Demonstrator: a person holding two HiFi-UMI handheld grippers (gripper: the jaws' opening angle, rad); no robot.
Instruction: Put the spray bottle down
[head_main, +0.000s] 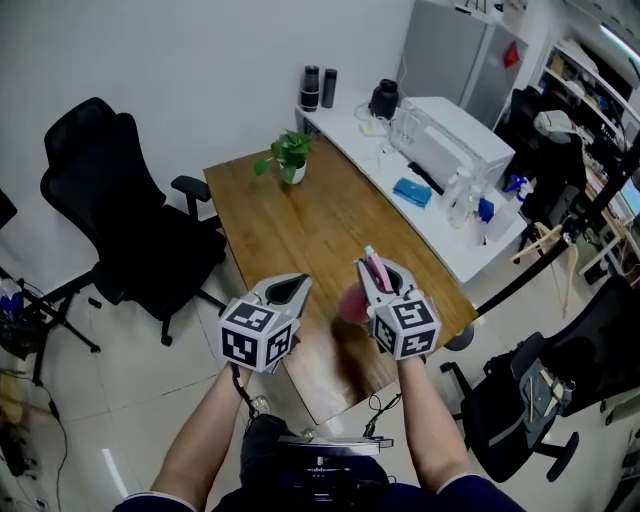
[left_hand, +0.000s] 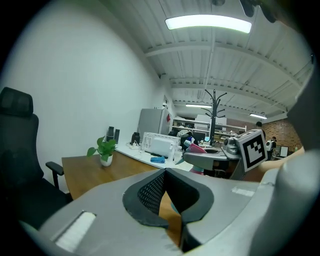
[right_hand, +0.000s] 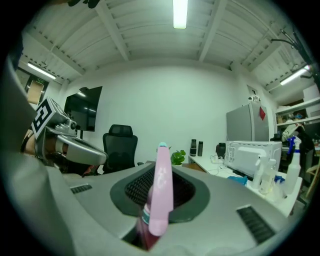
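**Pink spray bottle held over the near end of a wooden table, not yet set down**

Seen from the head camera, a person holds two grey grippers over the near end of a long brown wooden table (head_main: 300, 220).

The right gripper (head_main: 385, 280) is clamped narrowly on a translucent pink plastic spray bottle (head_main: 375, 270). The bottle's pink nozzle head stands up between the jaws and its body hangs below, above the table's near edge at 6 o'clock.

The left gripper (head_main: 288, 290) sits just beside it at 9 o'clock. Its jaws are closed together and hold nothing.

A small green potted plant (head_main: 290, 158) stands at the table's far 12 o'clock end.

To do this step well, the bottle probably needs carrying toward 12 o'clock, onto bare wood away from the edge. It should be lowered upright until the base sits flat. Only then should the jaws part, drawing back level so they do not catch the nozzle head.
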